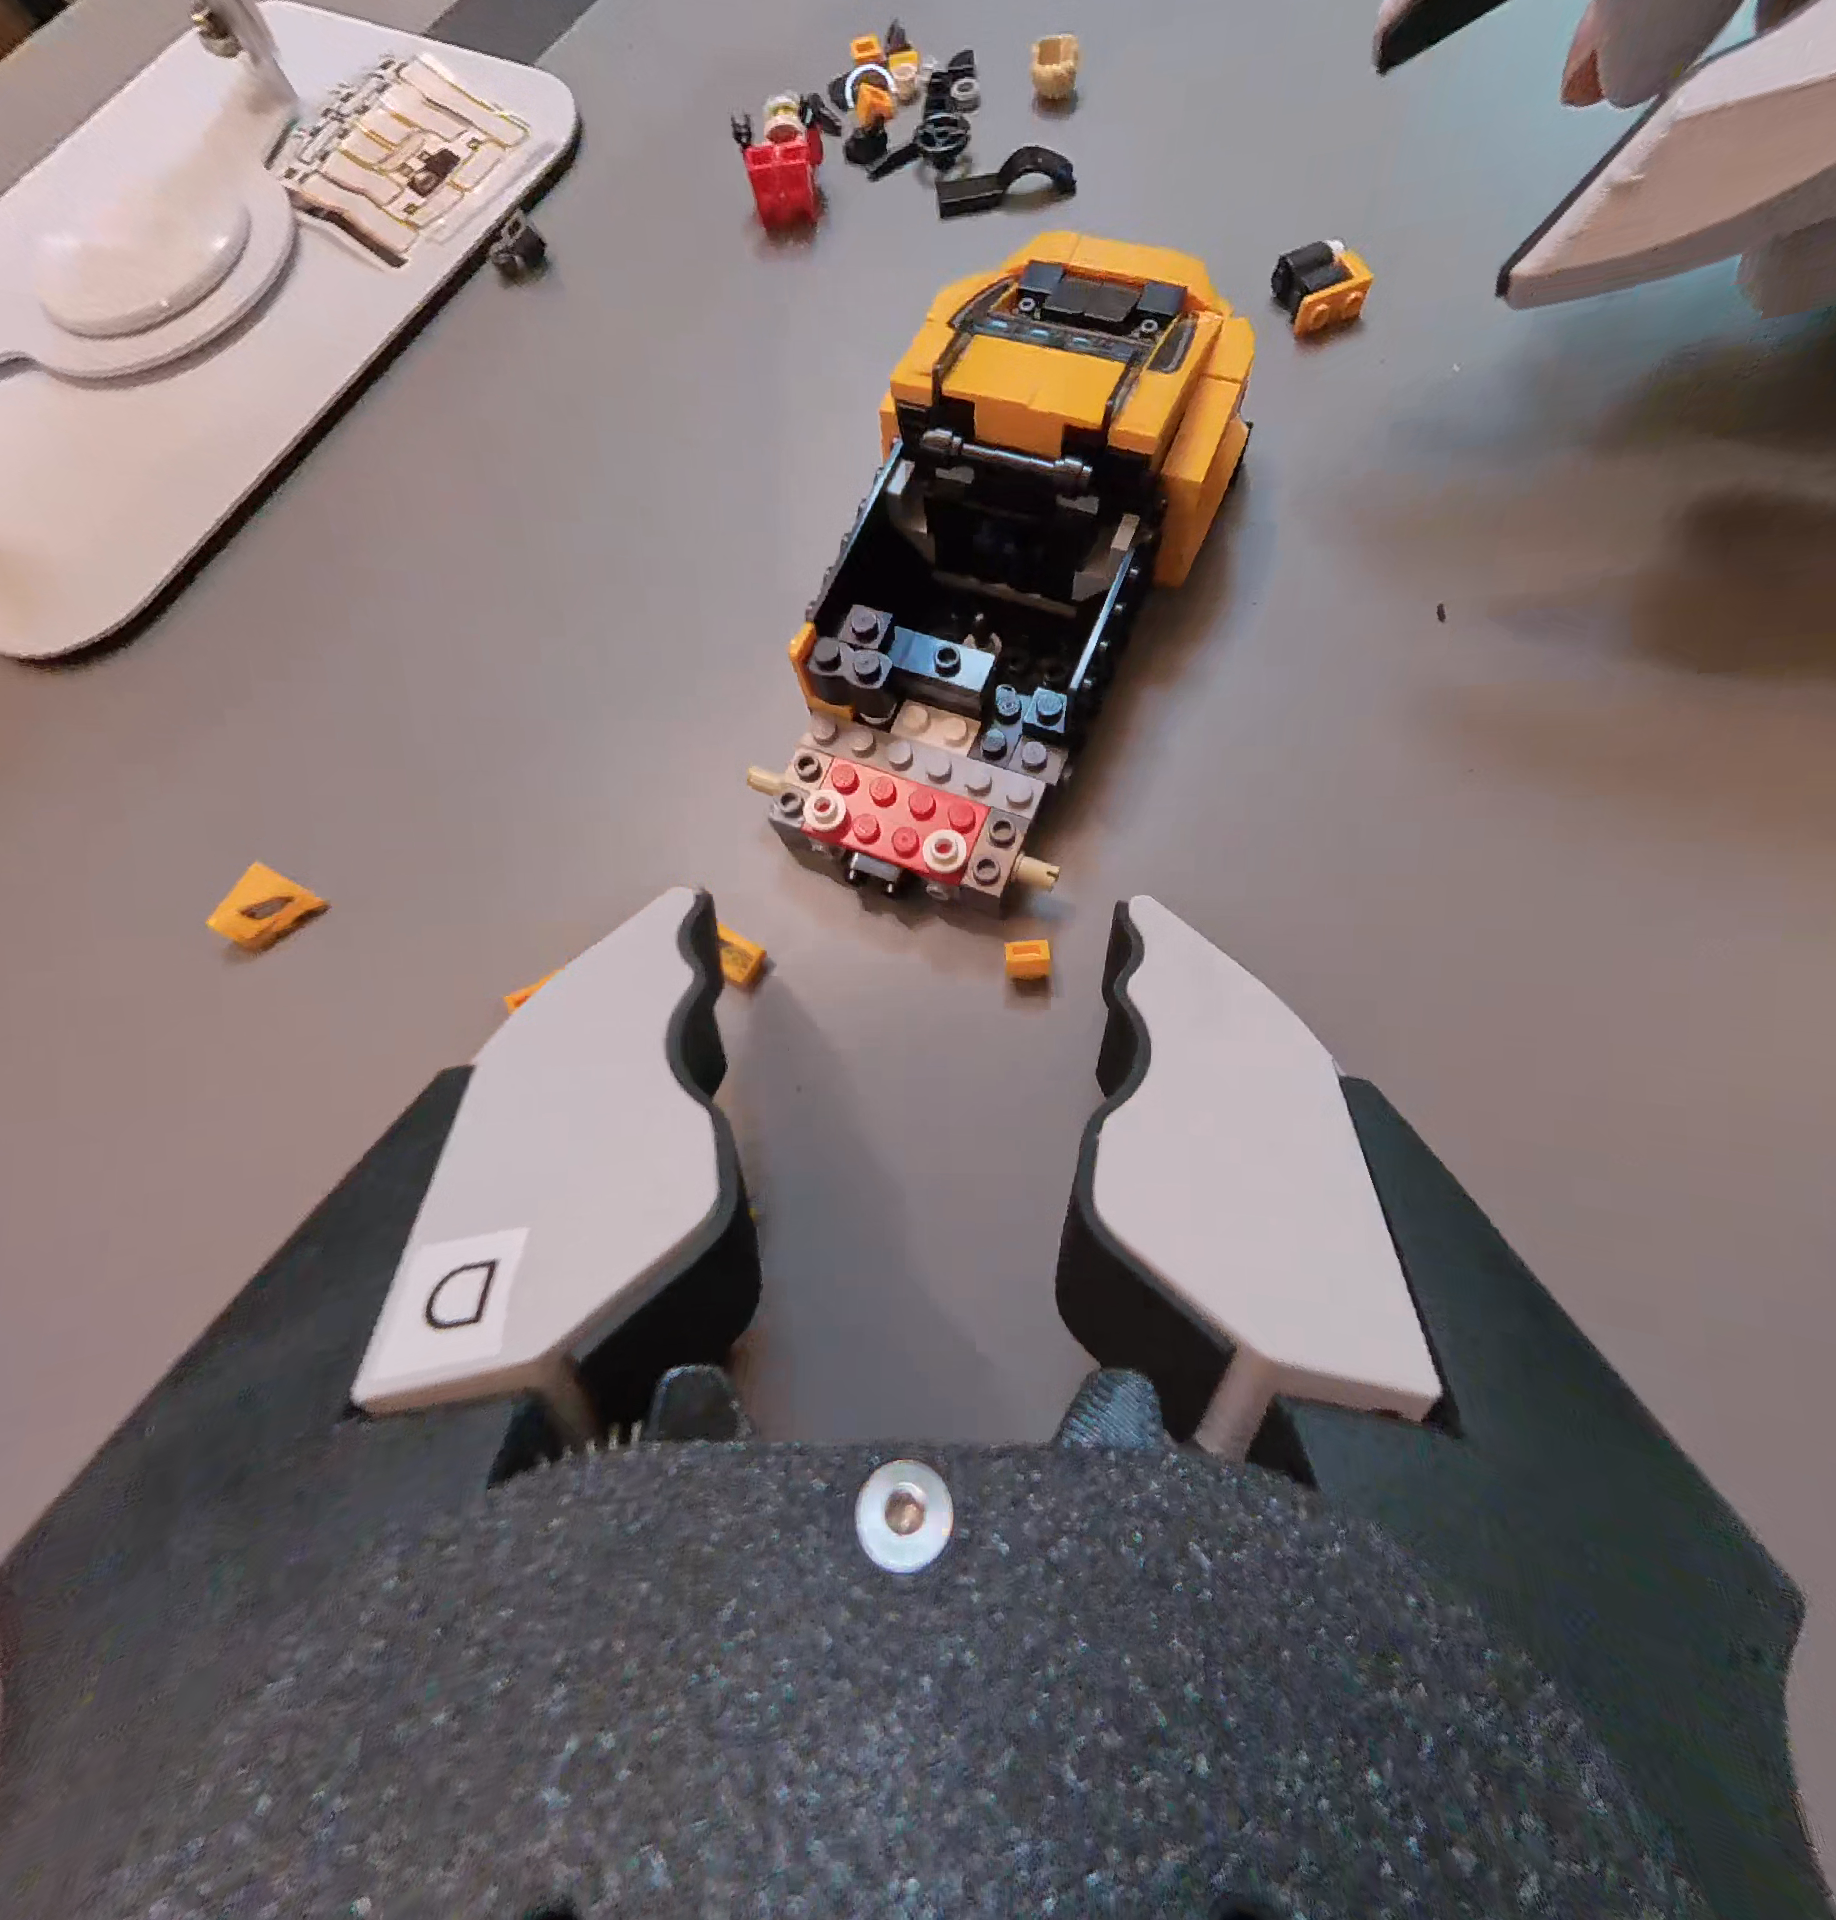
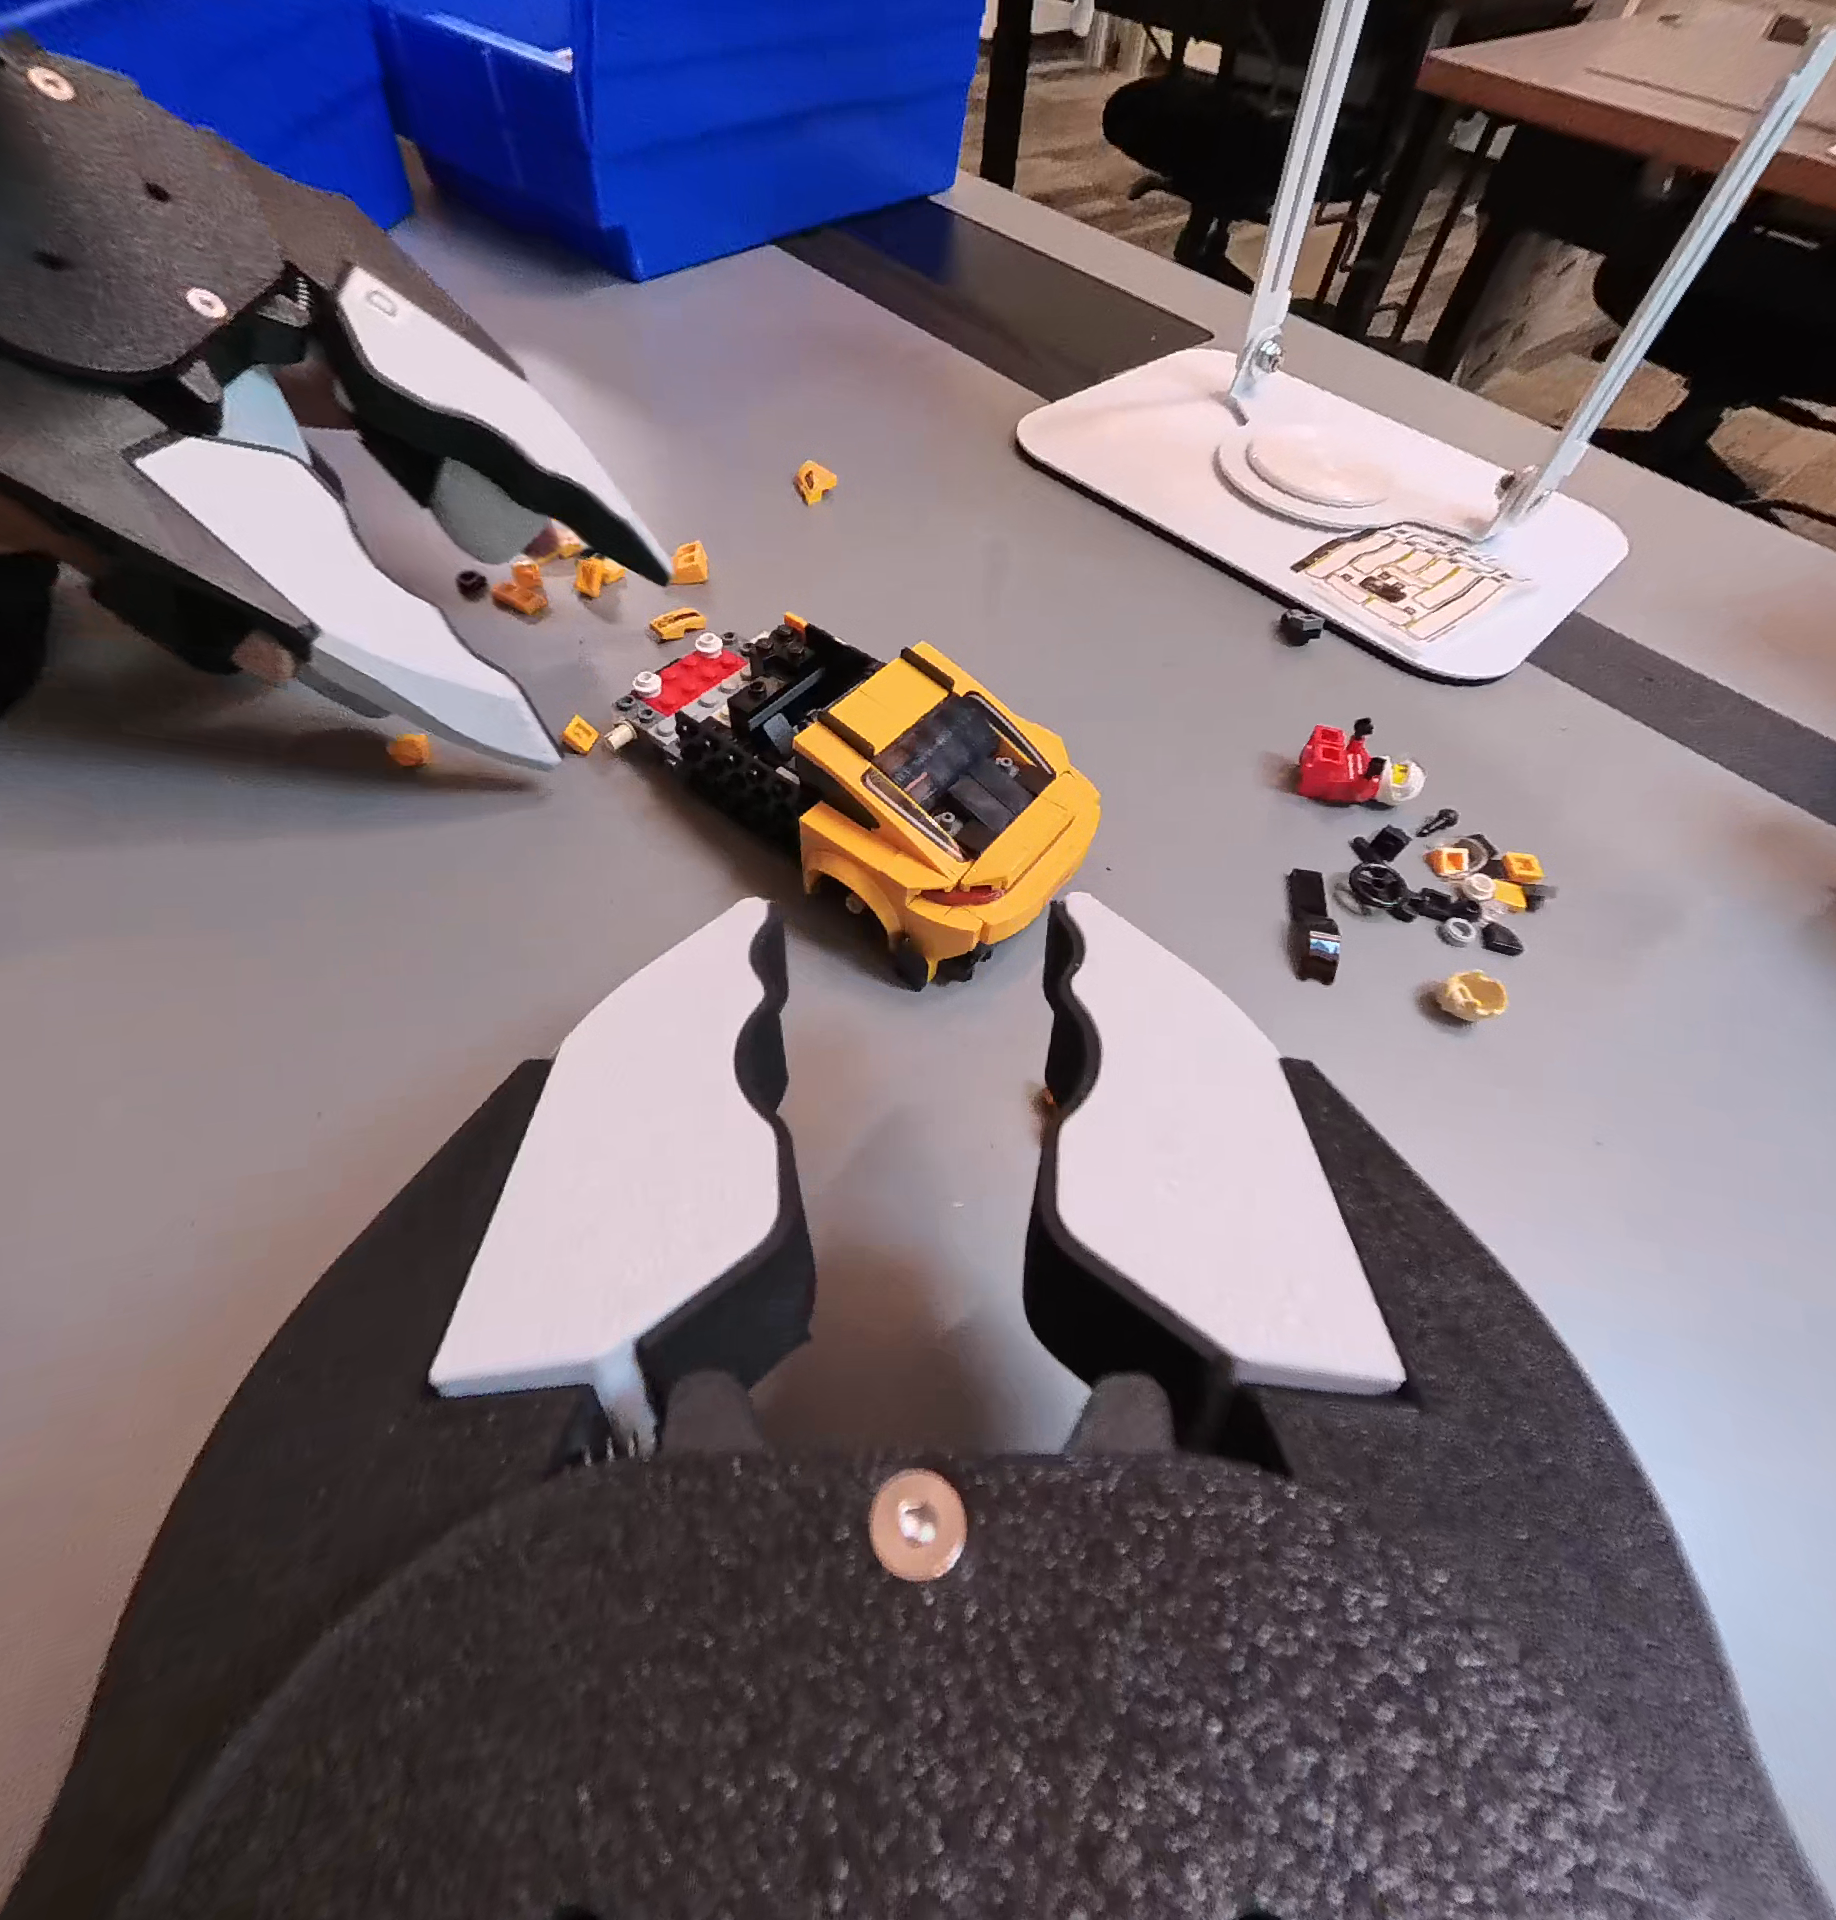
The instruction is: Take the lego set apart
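Inventory, all places given rel. to the lego car (image 1: 1028, 551):

1. Lego car: I'm seeing it sitting on the grey counter (image 1: 478, 727), partly stripped. The yellow rear body is on; the front end is bare, w/ black chassis and a red stud plate (image 1: 898, 816) showing.
2. Left gripper (image 1: 909, 935): I'm holding it just short of the car's stripped front end, not touching. Fingers (image 1: 602, 1049) are standing spread, nothing between them.
3. Right gripper (image 2: 914, 920): I'm holding it at the car's yellow rear. Fingers (image 2: 665, 1081) are standing spread and gripping nothing; the rear corner is lying between the tips, contact unclear.
4. Loose yellow bits (image 2: 581, 577): lying scattered around the car's front end, near the left gripper's tips.
5. Small-parts pile (image 2: 1433, 894), black, grey and yellow: lying well off to the car's side, approx. level w/ its rear.
6. Red minifig (image 2: 1350, 774): lying on its side just by that pile, apart from the car.
7. Tan hair pc. (image 2: 1470, 997): lying at the pile's edge.
8. Black-and-yellow sub-assembly (image 1: 1319, 286): sitting beside the car's rear.
9. White stand base (image 2: 1309, 499) w/ two metal struts: standing well beyond the car.
10. Blue bins (image 2: 685, 114): sitting at the counter's far edge, past the car's front.
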Available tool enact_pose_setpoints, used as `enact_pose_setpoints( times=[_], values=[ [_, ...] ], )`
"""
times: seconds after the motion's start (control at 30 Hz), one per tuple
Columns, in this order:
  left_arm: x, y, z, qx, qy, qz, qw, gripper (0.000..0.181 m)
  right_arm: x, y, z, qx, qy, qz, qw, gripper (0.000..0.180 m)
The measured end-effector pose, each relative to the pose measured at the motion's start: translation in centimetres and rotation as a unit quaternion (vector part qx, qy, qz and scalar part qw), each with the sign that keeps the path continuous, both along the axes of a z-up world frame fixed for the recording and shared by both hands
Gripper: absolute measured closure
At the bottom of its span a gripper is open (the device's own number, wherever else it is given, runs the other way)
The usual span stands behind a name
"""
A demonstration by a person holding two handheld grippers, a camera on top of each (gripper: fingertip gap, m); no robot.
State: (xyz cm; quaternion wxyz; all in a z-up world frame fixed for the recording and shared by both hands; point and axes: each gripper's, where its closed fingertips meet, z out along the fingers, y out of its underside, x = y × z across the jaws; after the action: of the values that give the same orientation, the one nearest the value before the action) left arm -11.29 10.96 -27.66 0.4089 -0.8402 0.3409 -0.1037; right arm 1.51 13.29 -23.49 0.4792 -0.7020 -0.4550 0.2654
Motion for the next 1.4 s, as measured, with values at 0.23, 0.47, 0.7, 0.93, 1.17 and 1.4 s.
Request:
enact_pose_setpoints(
  times=[0.23, 0.47, 0.7, 0.93, 1.17, 1.4],
  values=[
    [1.3, 1.4, -0.8, -0.029, 0.020, -0.063, 0.997, 0.110, 0.0, 0.3, -0.3, -0.015, 0.005, -0.003, 1.000, 0.132],
    [1.7, 1.3, -1.0, -0.052, 0.030, -0.068, 0.996, 0.121, 0.0, 0.1, -0.6, -0.030, 0.008, 0.004, 1.000, 0.132],
    [4.6, -2.2, -0.6, -0.075, 0.002, -0.122, 0.990, 0.119, -0.5, -0.7, -1.8, -0.029, -0.038, 0.025, 0.999, 0.135],
    [5.2, -5.4, -0.2, -0.110, -0.020, -0.195, 0.974, 0.136, -1.2, 0.4, -2.0, -0.024, -0.051, 0.026, 0.998, 0.144],
    [5.3, -5.7, 1.2, -0.102, -0.070, -0.202, 0.972, 0.147, -0.7, 2.3, 0.0, 0.005, -0.030, -0.003, 1.000, 0.151],
    [5.2, -4.6, 0.1, -0.100, -0.039, -0.154, 0.982, 0.147, 3.3, 1.9, -2.1, -0.028, -0.120, 0.007, 0.992, 0.156]
  ],
)
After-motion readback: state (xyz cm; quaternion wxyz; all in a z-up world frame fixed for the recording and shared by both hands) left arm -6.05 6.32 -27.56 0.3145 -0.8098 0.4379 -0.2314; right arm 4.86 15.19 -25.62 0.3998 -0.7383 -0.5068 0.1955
